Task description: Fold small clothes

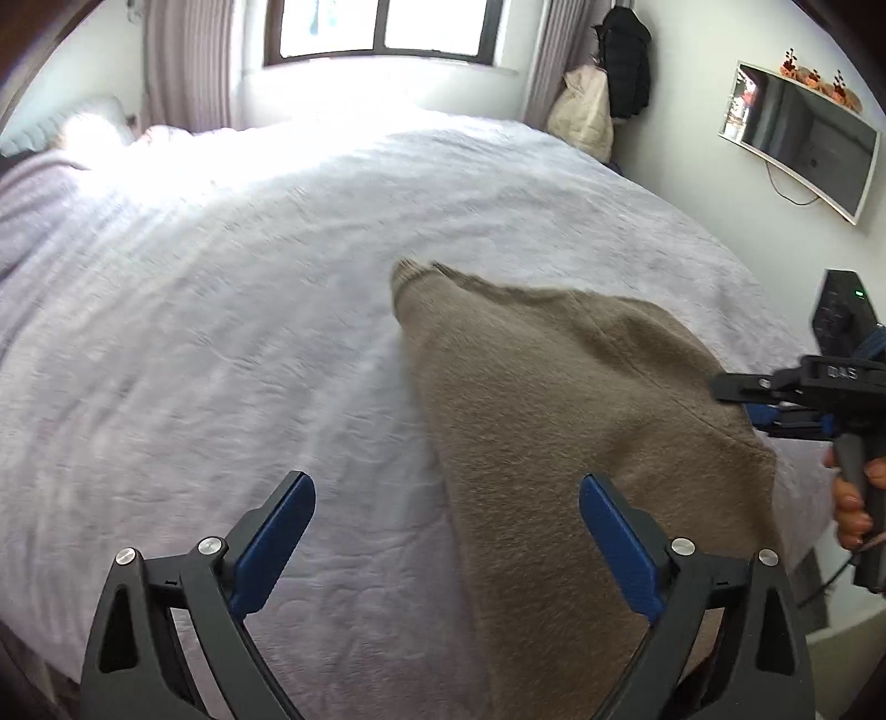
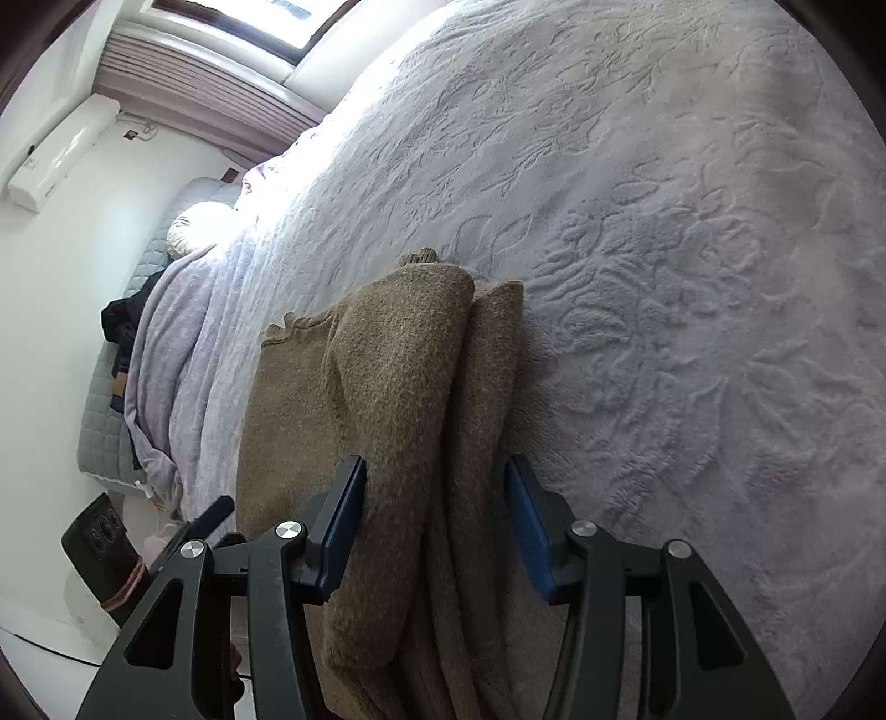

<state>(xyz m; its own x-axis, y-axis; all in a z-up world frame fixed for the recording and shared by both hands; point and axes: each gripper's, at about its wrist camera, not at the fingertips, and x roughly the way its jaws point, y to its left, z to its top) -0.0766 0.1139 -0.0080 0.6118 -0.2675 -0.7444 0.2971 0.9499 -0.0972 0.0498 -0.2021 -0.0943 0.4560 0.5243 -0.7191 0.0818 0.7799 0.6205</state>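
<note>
A brown knitted garment (image 1: 559, 421) lies folded on the pale lilac bedspread (image 1: 232, 310). My left gripper (image 1: 447, 545) is open above its near left edge; its right finger is over the cloth, its left finger over bare bedspread. In the right wrist view the garment (image 2: 398, 399) lies in stacked folds, and my right gripper (image 2: 437, 526) is open with the folded edge between its blue pads, neither pad pressing the cloth. The right gripper (image 1: 736, 393) also shows in the left wrist view, at the garment's right edge.
The bed fills both views. A window (image 1: 376, 27) and curtains stand behind it. A wall television (image 1: 803, 133) and hanging coats (image 1: 626, 61) are at the right. Pillows (image 2: 188, 227) and an air conditioner (image 2: 55, 149) show in the right wrist view.
</note>
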